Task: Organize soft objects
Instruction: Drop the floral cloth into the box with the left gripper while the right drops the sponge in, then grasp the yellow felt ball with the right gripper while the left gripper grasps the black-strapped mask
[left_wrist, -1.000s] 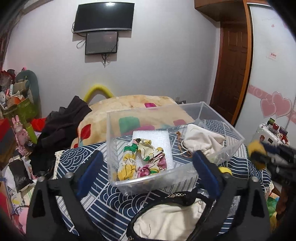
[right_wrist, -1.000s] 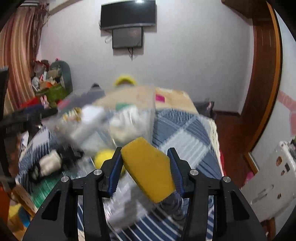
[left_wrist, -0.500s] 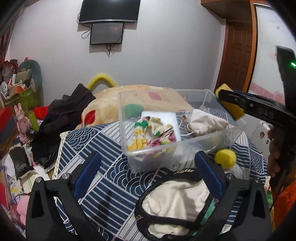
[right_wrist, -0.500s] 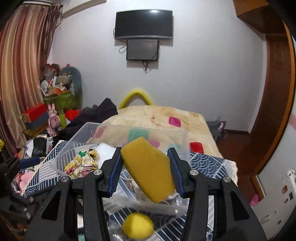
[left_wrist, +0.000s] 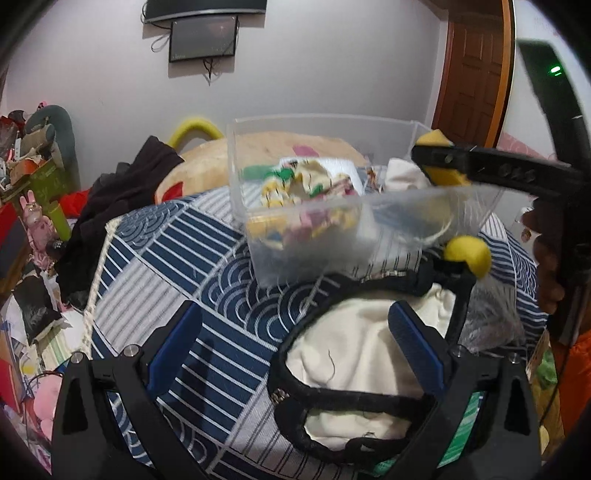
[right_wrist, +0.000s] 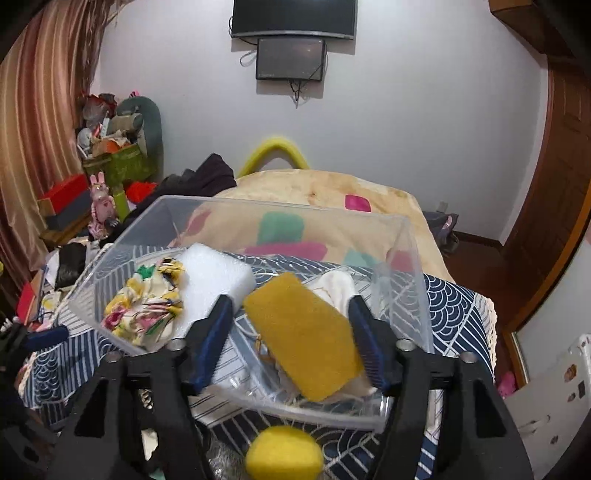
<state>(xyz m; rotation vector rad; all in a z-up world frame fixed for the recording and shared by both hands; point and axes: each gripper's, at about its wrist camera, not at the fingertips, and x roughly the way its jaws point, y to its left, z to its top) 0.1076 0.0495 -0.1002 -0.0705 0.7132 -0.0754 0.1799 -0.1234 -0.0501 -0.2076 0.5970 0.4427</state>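
A bedroom with pale grey walls (right_wrist: 406, 110). A black curved television (right_wrist: 293, 18) hangs high on the far wall, a smaller dark screen (right_wrist: 291, 59) just below it. Below them stands a bed with a navy and white patterned cover (left_wrist: 177, 236). Striped brown curtains (right_wrist: 40, 110) hang left of the television; a dark wooden door (right_wrist: 565, 155) stands right.

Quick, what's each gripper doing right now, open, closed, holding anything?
Left gripper: open, holding nothing.
Right gripper: open around the yellow sponge, above the clear bin; grip uncertain.
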